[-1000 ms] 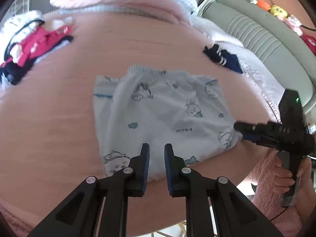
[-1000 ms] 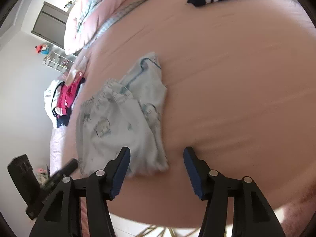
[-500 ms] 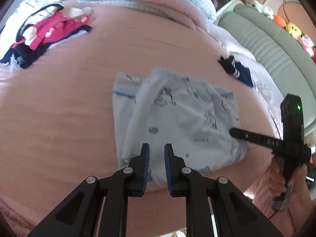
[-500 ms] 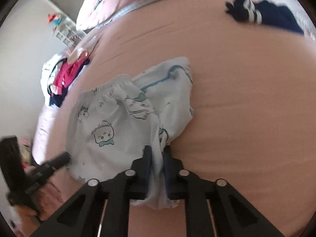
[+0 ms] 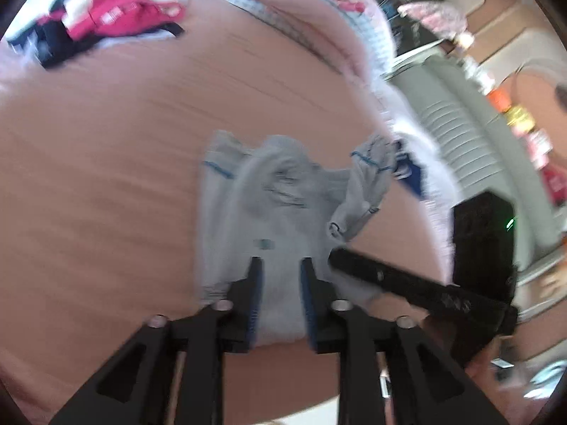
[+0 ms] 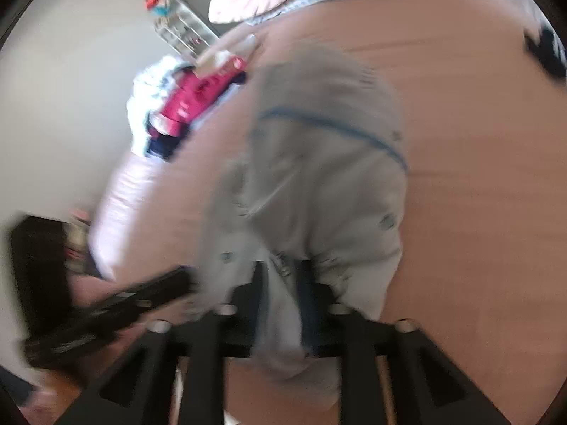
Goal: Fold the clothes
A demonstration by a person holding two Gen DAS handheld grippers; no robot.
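From the left wrist, my left tool [image 5: 278, 265] is spreading over the pale grey printed cotton shorts [image 5: 269, 212] on the pink bed [image 5: 88, 177], its pads clear of the cloth; the near hem could drop unfolded. From the right wrist, my right tool [image 6: 280, 269] is also opening with bunched shorts [image 6: 319, 177] cloth between its pads, so the lifted flap may slip out crooked.

No legible text in either view; both frames motion-blurred.
- Red garment [image 5: 117, 17] in far pile: pale patch, maybe a label, unreadable.
- Pale shorts [image 5: 283, 212]: small dark printed marks, blurred, can't tell if letters or pics.
- Right gripper [image 5: 397, 279] arm, seen from left cam: faint light marks on the black bar, too smeared to read.
- Green light [image 5: 510, 222] on its black body: no symbol made out.
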